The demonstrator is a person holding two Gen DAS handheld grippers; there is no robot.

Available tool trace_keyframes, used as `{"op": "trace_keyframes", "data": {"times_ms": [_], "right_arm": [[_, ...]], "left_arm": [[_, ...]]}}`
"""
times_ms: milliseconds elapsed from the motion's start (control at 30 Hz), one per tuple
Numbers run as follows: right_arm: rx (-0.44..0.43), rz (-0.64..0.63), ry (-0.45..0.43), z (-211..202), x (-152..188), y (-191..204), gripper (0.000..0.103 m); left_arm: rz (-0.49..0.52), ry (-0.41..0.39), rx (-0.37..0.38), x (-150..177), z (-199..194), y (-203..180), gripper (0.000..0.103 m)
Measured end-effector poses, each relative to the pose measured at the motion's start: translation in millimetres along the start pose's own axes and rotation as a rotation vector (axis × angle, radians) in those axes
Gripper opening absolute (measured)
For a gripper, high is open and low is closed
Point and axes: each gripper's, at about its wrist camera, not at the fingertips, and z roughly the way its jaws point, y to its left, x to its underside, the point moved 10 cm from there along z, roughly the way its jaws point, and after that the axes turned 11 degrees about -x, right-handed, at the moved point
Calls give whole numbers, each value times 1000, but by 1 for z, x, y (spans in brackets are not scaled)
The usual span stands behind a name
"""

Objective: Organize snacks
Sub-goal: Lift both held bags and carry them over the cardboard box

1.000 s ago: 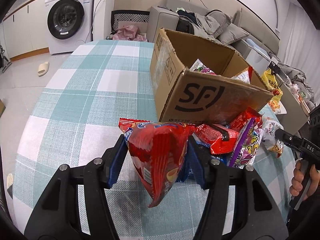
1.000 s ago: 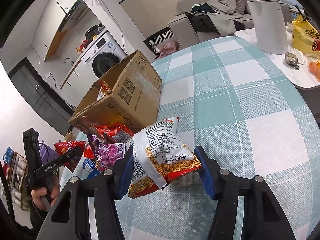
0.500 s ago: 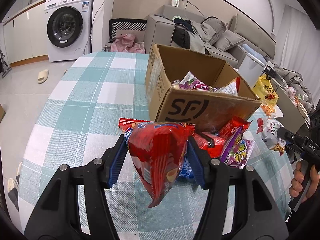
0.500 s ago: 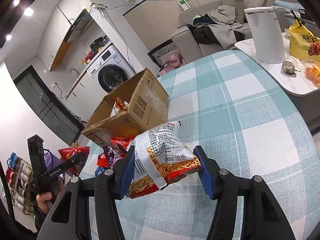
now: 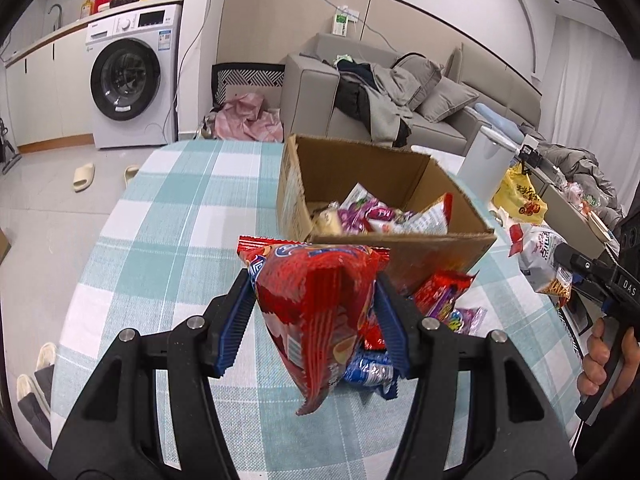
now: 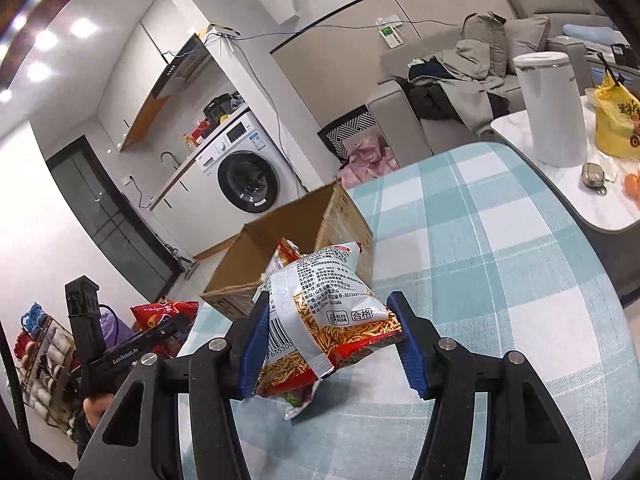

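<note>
My left gripper (image 5: 314, 320) is shut on a red snack bag (image 5: 320, 304) and holds it up in front of the open cardboard box (image 5: 352, 168), which holds several snack packets. My right gripper (image 6: 328, 340) is shut on a white and red bag of crispy sticks (image 6: 324, 320), held above the table beside the same box (image 6: 340, 216). The right gripper and its bag also show in the left wrist view (image 5: 540, 256). The left gripper with the red bag shows in the right wrist view (image 6: 164, 316). More snack packets (image 5: 444, 300) lie on the table against the box's near side.
The table has a teal and white checked cloth (image 5: 176, 216). A white side table (image 6: 580, 184) with a white canister (image 6: 552, 108) and a yellow bag (image 6: 616, 124) stands to the right. A sofa (image 5: 400, 96) and washing machine (image 5: 128, 76) are behind.
Both grippers have risen with their bags, so the inside of the box now shows from above. Both grips are unchanged.
</note>
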Motion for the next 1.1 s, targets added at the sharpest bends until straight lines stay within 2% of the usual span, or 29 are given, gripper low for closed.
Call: {"op": "trace_keyframes", "data": {"times_ms": [500,1100], "right_arm": [[-48,-53,-44,18,-32,40,58],[-16,-55,-80,46,-61,53,58]], "left_arm": [[30,-71,14,-41,-14,-21,56],[62,-110,27,-80,2,-46,56]]}}
